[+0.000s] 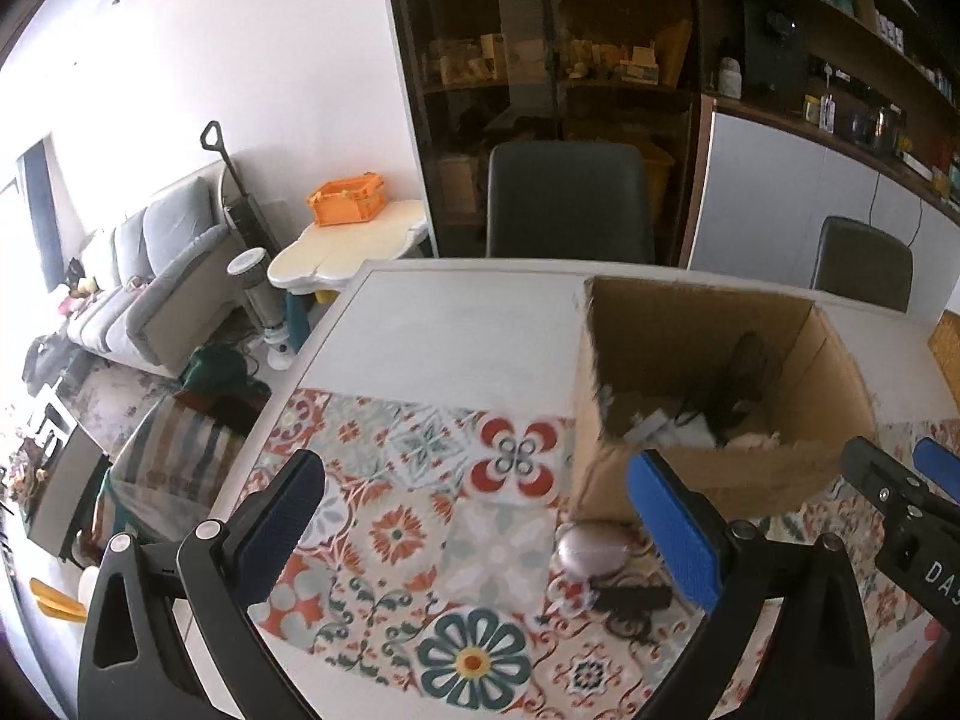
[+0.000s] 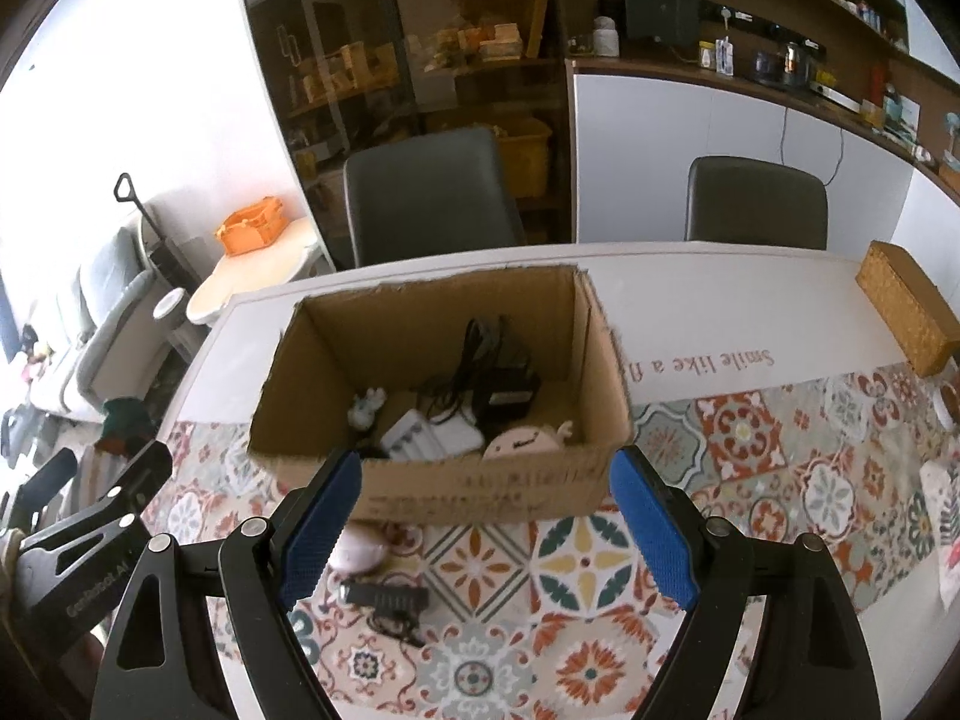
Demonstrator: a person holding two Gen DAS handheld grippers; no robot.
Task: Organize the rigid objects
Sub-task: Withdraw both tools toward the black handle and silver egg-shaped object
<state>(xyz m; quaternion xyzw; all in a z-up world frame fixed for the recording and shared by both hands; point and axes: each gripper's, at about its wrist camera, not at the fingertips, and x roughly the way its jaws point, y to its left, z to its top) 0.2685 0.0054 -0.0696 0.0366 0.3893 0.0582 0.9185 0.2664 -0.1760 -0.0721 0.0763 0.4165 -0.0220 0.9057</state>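
Your left gripper [image 1: 474,516] hangs over the patterned tablecloth [image 1: 420,456] with its jaws spread wide and nothing between the pads. Ahead of it and toward its right finger sits the open cardboard box [image 1: 708,480], with a pinkish egg-shaped object [image 1: 591,549] just in front of the box's near wall, close beside that finger, and a small black device with a cord [image 1: 630,600] lying nearer still. Your right gripper [image 2: 486,510] is also spread apart and empty, and it faces the box's near wall head on. Through its jaws you look into the box, where a black adapter with coiled cable [image 2: 504,384] lies toward the back, a white charger-like block [image 2: 420,438] sits closer, a small white figurine [image 2: 366,408] lies to the left of that, and a round pale piece with a drawn face [image 2: 522,441] leans at the near wall. Far off beyond its right finger, a woven box [image 2: 906,306] rests on the table
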